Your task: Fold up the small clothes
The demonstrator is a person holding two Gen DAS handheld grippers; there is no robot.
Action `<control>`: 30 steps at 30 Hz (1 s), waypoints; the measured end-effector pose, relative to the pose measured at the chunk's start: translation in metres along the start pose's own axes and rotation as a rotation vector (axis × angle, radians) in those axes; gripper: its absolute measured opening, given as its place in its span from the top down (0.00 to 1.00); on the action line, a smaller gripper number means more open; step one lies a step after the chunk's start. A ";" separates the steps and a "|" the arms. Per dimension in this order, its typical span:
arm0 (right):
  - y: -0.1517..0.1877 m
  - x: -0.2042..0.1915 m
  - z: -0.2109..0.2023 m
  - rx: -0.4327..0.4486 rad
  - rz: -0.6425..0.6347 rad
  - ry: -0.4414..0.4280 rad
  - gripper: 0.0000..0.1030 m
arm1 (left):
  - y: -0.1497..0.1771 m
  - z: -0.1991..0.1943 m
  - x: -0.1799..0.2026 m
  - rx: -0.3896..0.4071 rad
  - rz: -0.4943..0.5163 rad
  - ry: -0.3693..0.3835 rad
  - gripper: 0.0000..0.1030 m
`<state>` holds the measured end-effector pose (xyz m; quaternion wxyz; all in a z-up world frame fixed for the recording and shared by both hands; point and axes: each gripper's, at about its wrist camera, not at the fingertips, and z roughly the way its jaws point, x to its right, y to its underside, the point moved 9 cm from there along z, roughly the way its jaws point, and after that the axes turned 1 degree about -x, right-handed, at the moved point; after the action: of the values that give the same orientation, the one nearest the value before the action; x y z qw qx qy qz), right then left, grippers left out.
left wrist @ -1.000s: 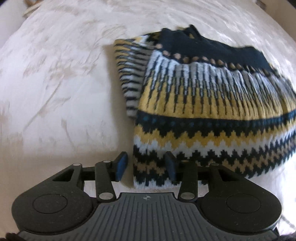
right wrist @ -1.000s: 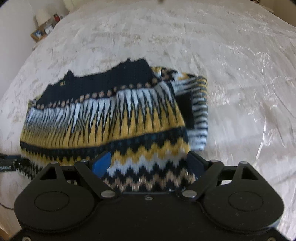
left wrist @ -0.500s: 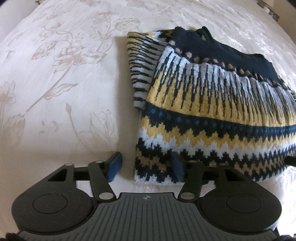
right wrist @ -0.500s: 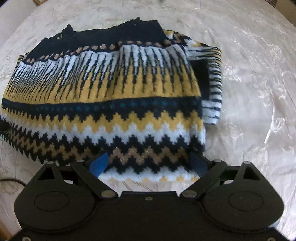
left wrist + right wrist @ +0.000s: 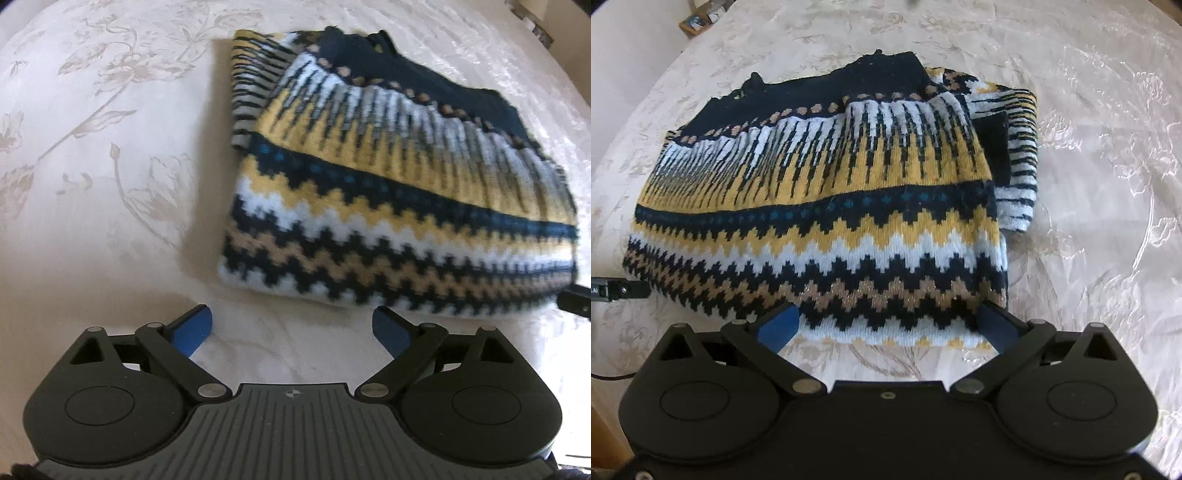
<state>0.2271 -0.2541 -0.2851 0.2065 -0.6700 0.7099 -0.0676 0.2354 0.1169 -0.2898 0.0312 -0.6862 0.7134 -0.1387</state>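
Moved since earlier: both hand-held grippers had let go of the sweater's near hem and drawn back; the left one, which had pinched the near-left corner, now stood spread wide over bare cloth, and the sweater lay settled.
Left hand-held gripper (image 5: 291, 328): jaws wide apart, holding nothing, just short of the near hem, not touching it.
Right hand-held gripper (image 5: 886, 325): jaws wide apart, empty, with the blue pads (image 5: 777, 326) at the near hem; whether they touched the knit could not be told.
Sweater (image 5: 820, 206): a knitted piece in navy, yellow, white and tan zigzag bands, lying folded on the cover, navy edge far, zigzag hem near.
Sleeve (image 5: 1021, 158): a striped part tucked beneath, sticking out on the right in the right wrist view.
Cover (image 5: 110, 166): pale, shiny cloth with a woven flower pattern; whether a bed or a tabletop lay under it could not be told.
Handling: likely soft, thick and light, limp, with no stiffness to keep a shape; the layers would probably slide over each other and over the glossy cover, and loose stitches could snag on a pad.
Where to hold: judged best at the two near hem corners, pinching all layers together, so a further fold carries the tucked sleeve along.
Progress: seemingly near the end; one more fold or a squaring-up may remain.
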 end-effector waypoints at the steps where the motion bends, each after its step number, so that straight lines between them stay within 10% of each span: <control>1: 0.000 0.001 -0.003 0.005 0.010 -0.012 0.01 | 0.001 -0.004 0.005 0.002 -0.007 0.013 0.08; 13: -0.007 0.045 -0.030 0.048 0.203 -0.086 0.01 | -0.071 -0.028 0.086 0.098 -0.027 0.105 0.08; 30: -0.056 0.092 -0.009 0.029 0.357 -0.264 0.00 | -0.113 0.057 0.116 -0.012 0.011 -0.030 0.08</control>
<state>0.2737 -0.3507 -0.2746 0.3161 -0.5338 0.7829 0.0480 0.3515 -0.0085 -0.3005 0.0386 -0.6843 0.7175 -0.1239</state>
